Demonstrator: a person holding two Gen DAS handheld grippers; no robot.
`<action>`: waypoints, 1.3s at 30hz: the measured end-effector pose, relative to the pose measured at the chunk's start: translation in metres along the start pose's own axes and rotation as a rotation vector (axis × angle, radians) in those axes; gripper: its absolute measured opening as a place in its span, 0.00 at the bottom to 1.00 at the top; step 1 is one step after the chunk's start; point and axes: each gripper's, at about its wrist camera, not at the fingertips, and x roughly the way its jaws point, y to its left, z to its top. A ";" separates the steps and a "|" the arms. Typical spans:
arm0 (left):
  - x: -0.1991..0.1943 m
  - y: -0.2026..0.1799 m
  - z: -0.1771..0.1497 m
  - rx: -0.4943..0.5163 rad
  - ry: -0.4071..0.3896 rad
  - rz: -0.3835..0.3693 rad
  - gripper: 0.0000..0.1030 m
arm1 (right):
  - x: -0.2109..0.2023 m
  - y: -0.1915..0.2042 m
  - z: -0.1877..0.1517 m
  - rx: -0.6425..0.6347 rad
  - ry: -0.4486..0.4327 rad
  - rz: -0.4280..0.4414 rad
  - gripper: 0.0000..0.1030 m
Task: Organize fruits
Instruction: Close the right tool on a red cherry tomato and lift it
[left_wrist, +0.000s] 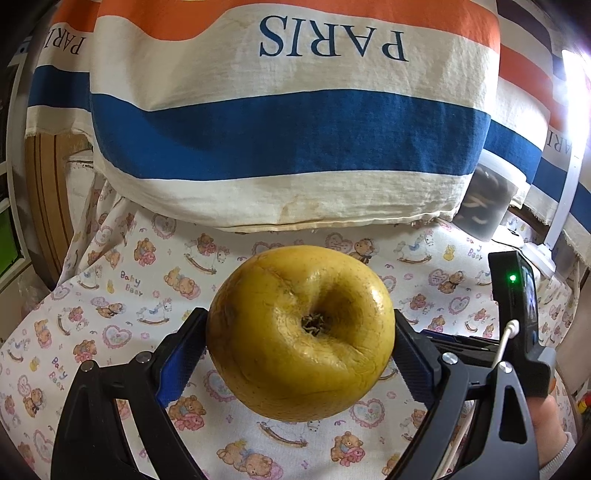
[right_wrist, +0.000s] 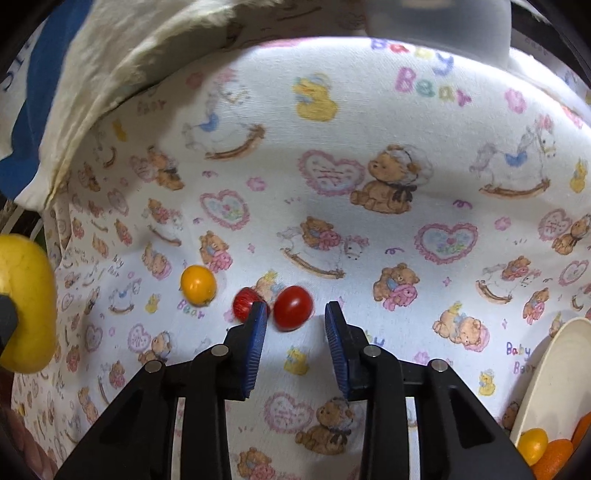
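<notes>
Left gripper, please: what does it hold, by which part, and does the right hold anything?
The left gripper grips the yellow fruit by its opposite sides; the right gripper holds nothing.

Small red fruit (right_wrist: 244, 303) half hidden behind tongs pad, cream bowl (right_wrist: 550, 369) cut off at edge.

A: What's reading on the striped cloth (left_wrist: 288, 122)?
B: "PARIS", upside down, is showing in navy.
A: And the sheet (right_wrist: 369, 122)?
B: "Baby Bear" is repeating across it
</notes>
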 end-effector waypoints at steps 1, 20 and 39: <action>0.000 0.000 0.000 -0.002 0.001 0.001 0.90 | 0.003 0.000 0.001 0.010 -0.002 0.013 0.26; 0.005 0.001 -0.002 0.003 0.008 0.016 0.90 | 0.017 0.006 0.013 0.015 0.026 0.049 0.23; -0.013 -0.026 -0.003 0.086 -0.005 -0.062 0.90 | -0.078 -0.003 -0.026 -0.092 -0.084 0.085 0.22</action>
